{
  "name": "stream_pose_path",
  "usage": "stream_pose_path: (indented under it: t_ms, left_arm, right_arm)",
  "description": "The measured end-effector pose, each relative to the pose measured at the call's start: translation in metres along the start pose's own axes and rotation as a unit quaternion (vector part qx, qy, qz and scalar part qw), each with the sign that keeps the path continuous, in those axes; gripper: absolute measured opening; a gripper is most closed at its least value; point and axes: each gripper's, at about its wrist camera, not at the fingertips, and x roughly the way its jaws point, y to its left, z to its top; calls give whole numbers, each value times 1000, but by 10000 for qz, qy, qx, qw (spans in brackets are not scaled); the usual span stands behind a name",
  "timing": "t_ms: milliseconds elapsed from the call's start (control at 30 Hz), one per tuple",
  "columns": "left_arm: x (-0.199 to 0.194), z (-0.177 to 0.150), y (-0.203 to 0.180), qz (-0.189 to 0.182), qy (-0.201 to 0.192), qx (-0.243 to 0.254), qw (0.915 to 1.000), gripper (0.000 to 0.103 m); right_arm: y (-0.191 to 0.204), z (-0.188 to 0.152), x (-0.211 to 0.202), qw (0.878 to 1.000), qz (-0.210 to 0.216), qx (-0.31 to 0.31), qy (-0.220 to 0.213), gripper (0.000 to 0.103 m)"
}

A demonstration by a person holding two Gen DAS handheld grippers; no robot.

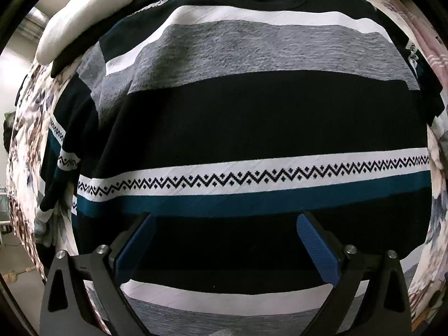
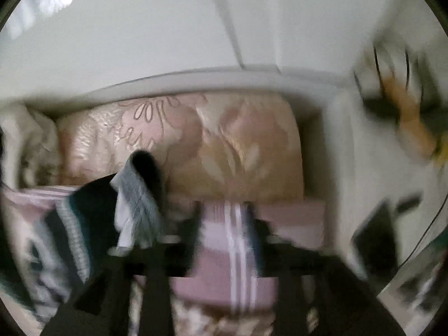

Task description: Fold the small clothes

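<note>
Both grippers are in my feeds. On the left gripper (image 1: pixel 224 224) I see the two blue pads (image 1: pixel 317 247) standing wide apart with nothing pinched between them, pointing down at the striped shirt (image 1: pixel 252 117). That shirt is spread flat across the bed, filling most of the left wrist view: bands of black, grey, white and teal, and one white band carrying a black zigzag pattern. One sleeve lies folded along its left side. Under it I see a floral bedspread (image 1: pixel 26 151) in white, brown and grey showing round the edges, and a white pillow (image 1: pixel 84 14) beyond the shirt's upper left corner. A strip of pale floor shows at the far left.

My right wrist view is badly smeared. The right gripper (image 2: pixel 224 224) appears as dark fingers with a gap between them, released, and pink striped bedding (image 2: pixel 235 252) shows through that gap. Part of the shirt rises in a crumpled peak just left of the left finger; I cannot tell whether it touches the finger. Behind it a pink pillow (image 2: pixel 196 145) with a leaf pattern leans against a pale headboard (image 2: pixel 196 79), with a white wall (image 2: pixel 140 28) above. To the right stands a white bedside cabinet (image 2: pixel 364 168) holding dark, blurred objects I cannot identify.
</note>
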Motion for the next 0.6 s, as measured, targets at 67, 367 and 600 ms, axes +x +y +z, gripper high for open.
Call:
stream_pose_path:
  t_ms: [67, 367, 600]
  left_arm:
    - [3, 1, 2, 3, 15, -53, 10000, 103]
    - [13, 3, 19, -26, 22, -353, 9994, 103]
    - [1, 2, 61, -106, -204, -652, 9976, 103]
  right_arm:
    - [2, -4, 8, 9946, 953, 339, 235, 70]
    - [73, -6, 68, 9885, 1274, 787, -227, 21]
    - [206, -47, -27, 9673, 1147, -1893, -1238, 18]
